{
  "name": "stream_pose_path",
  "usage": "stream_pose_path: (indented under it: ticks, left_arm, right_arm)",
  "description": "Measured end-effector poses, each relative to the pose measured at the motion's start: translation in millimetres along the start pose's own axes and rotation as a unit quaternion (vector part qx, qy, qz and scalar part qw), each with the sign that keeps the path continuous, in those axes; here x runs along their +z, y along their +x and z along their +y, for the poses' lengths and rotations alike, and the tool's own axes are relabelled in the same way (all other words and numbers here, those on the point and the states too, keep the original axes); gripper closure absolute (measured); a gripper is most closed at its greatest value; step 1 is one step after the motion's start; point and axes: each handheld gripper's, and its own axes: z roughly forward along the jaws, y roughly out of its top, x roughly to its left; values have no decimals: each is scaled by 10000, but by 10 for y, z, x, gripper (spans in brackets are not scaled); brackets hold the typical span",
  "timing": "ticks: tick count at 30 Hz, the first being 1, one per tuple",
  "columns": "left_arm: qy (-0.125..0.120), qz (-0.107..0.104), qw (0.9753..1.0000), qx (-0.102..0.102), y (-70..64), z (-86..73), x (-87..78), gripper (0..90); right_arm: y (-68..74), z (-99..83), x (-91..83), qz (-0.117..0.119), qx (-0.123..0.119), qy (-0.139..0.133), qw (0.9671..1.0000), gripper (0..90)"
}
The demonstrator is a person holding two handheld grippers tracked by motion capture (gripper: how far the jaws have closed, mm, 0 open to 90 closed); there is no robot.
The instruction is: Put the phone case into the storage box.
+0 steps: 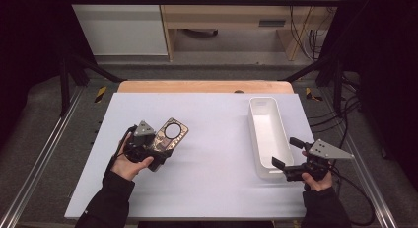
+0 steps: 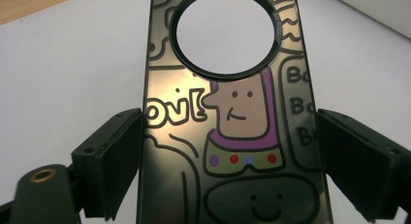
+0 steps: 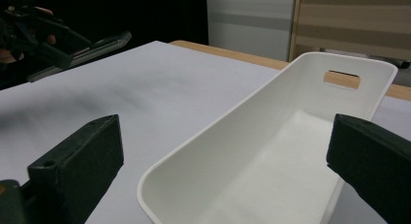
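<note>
The phone case [image 1: 169,134] lies well to the left of the white tray [image 1: 266,134], its long axis running out from the left gripper [image 1: 156,150] toward the counter's [image 1: 212,178] far side. That gripper's jaws clamp the case's long edges. The right gripper [image 1: 285,156] is nearer the tray, its jaws spread wide and empty around the tray's near end.

White bin [image 1: 268,134] on table [image 1: 212,154].

Even overhead light brightens the white table [image 1: 207,178]; everything around the table falls into darkness. Sheen glints off the phone case [image 2: 232,136]. Near jaws blur softly in both gripper views.
</note>
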Motion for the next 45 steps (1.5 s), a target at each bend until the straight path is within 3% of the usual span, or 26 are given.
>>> stream_pose_path:
  ticks: [21, 45]
  left_arm:
    - [-78, -513, 9980, 349, -221, 81, -72, 116]
    - [50, -1076, 9918, 685, -391, 101, -22, 116]
  right_arm:
    - [88, 57, 48, 257, -180, 196, 9993, 4]
    - [262, 134, 192, 806, -483, 655, 9934, 4]
